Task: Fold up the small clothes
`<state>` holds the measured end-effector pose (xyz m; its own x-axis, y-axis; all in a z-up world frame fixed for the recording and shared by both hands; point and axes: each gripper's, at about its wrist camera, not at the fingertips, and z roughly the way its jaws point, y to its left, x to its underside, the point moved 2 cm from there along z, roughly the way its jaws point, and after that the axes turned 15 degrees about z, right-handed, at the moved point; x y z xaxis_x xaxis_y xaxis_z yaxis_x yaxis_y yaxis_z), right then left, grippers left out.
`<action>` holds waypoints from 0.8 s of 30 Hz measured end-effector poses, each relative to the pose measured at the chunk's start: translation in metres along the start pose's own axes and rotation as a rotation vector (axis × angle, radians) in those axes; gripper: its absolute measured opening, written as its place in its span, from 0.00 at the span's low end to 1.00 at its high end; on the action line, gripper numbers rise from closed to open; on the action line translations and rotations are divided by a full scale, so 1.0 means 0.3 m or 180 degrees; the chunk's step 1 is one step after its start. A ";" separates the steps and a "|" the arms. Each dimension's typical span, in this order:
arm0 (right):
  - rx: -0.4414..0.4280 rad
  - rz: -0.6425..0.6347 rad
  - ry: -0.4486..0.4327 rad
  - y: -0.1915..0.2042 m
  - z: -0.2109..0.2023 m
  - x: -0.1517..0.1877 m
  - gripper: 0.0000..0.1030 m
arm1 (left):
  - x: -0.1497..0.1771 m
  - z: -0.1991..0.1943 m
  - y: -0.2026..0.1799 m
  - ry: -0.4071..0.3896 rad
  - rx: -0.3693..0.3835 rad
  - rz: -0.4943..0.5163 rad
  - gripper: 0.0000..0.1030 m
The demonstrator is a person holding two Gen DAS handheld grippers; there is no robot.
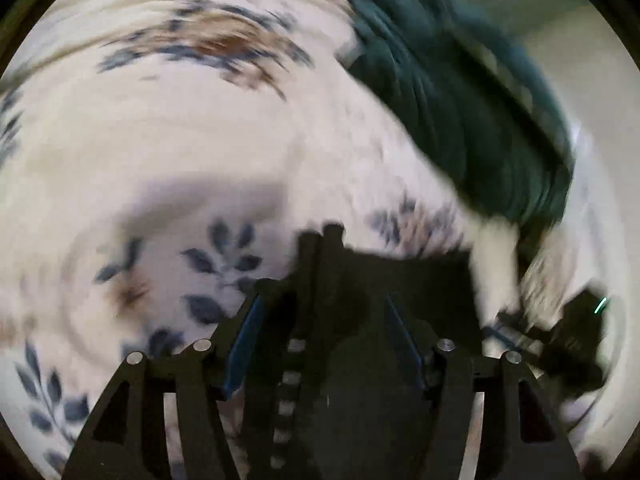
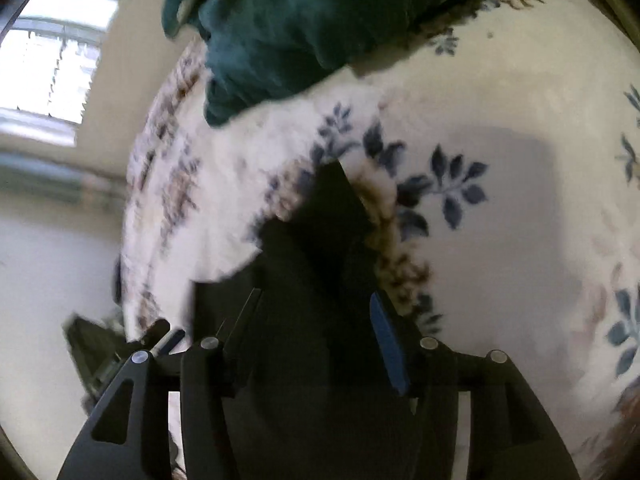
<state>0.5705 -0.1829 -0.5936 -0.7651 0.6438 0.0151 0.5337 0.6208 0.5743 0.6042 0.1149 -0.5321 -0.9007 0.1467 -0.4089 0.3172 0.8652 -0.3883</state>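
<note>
A black garment (image 1: 400, 280) hangs from my left gripper (image 1: 324, 236), whose fingers are shut on its edge above a white bedspread with blue leaf print (image 1: 180, 152). In the right wrist view the same black garment (image 2: 304, 280) is pinched by my right gripper (image 2: 332, 184), also shut. The cloth drapes down over both sets of fingers and hides most of them. Both views are motion-blurred.
A dark teal blanket (image 1: 460, 92) lies bunched on the bed at the far right; it also shows in the right wrist view (image 2: 304, 28) at the top. The bed's edge, a pale wall (image 2: 40, 260) and a bright window (image 2: 52, 60) are to the left.
</note>
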 end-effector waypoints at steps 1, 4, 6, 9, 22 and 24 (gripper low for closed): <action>0.0084 -0.0081 0.0018 0.009 0.027 -0.004 0.54 | -0.008 0.026 -0.015 0.0042 -0.0090 0.0120 0.54; 0.0251 -0.0343 -0.0160 0.052 0.051 -0.001 0.08 | -0.028 0.056 -0.046 0.0030 -0.0303 0.0395 0.06; 0.0305 -0.0420 -0.0323 0.074 0.024 0.004 0.06 | -0.034 0.013 -0.046 -0.0170 -0.0306 0.0411 0.06; 0.0384 -0.0487 -0.0526 0.091 -0.013 -0.004 0.05 | -0.045 -0.014 -0.026 -0.0264 -0.0335 0.0405 0.05; 0.0899 -0.0238 -0.0260 0.036 0.147 -0.106 0.12 | -0.059 0.092 0.183 0.0154 0.0158 -0.0513 0.33; 0.0896 -0.0277 -0.0294 0.043 0.098 -0.105 0.33 | -0.021 0.009 0.164 -0.0010 0.0172 -0.0542 0.43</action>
<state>0.6121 -0.1820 -0.6107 -0.7832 0.6126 -0.1060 0.5563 0.7667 0.3206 0.6263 0.1553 -0.5510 -0.9419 -0.0013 -0.3359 0.1757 0.8504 -0.4959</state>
